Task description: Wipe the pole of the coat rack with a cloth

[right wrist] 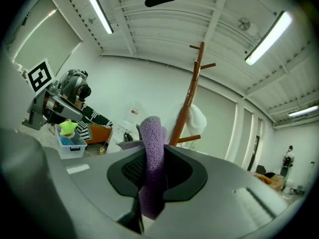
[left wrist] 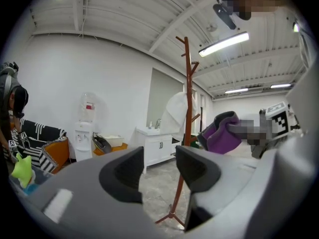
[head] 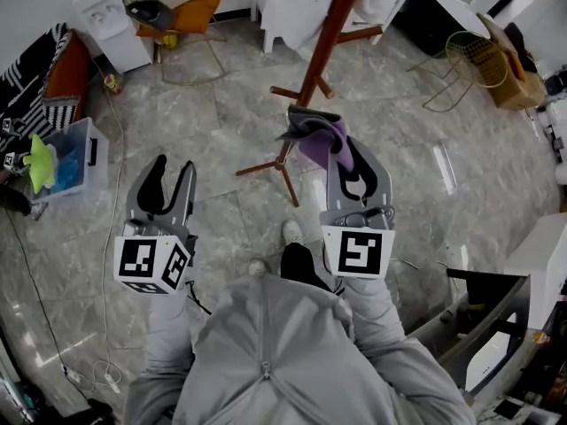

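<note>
At centre of the head view, the right tool (head: 344, 153) is clamped on a purple cloth (head: 317, 135), close to the lower part of the coat rack pole (head: 321, 51); contact cannot be confirmed. At lower left, the left tool (head: 174, 173) holds nothing, with its jaws apart.

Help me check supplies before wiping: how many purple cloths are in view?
1. The purple cloth is clamped between the jaws of the right gripper, near the coat rack pole. Others may lie hidden in the storage bin at the left.
</note>
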Available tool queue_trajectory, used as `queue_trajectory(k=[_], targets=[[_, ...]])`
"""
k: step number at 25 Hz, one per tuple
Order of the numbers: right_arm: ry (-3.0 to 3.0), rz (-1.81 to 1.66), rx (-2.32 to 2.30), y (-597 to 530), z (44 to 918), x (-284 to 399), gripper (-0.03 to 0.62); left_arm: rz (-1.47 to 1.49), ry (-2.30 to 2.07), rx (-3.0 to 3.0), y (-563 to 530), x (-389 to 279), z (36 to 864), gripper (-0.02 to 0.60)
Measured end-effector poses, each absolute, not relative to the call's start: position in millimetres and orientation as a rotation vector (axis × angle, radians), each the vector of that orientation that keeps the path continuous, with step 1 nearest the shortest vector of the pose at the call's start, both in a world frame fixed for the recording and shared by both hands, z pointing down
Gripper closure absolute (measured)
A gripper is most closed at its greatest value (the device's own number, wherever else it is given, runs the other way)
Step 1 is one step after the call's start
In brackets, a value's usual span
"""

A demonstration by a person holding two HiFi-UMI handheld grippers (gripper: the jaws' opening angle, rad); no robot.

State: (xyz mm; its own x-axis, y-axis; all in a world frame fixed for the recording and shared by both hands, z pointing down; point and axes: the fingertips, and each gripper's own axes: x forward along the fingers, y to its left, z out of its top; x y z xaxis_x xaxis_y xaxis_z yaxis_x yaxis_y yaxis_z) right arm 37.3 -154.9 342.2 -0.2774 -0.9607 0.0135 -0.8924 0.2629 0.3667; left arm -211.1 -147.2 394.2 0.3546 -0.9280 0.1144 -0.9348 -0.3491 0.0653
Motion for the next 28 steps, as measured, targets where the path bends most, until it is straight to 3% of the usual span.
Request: queue_trajectory(k=[12, 28], targets=[[-2.189, -0.285, 2.037, -128.8, 327.4, 138.9, 0.54, 0.039, -1.658, 2.564, -139.8, -183.1, 376.4, 0.367], [-2.273, -0.082, 2.103, -126.3, 342.9, 218.5, 0.54, 0.009, -1.709, 2.566, -134.1, -116.6, 359.1, 0.367]])
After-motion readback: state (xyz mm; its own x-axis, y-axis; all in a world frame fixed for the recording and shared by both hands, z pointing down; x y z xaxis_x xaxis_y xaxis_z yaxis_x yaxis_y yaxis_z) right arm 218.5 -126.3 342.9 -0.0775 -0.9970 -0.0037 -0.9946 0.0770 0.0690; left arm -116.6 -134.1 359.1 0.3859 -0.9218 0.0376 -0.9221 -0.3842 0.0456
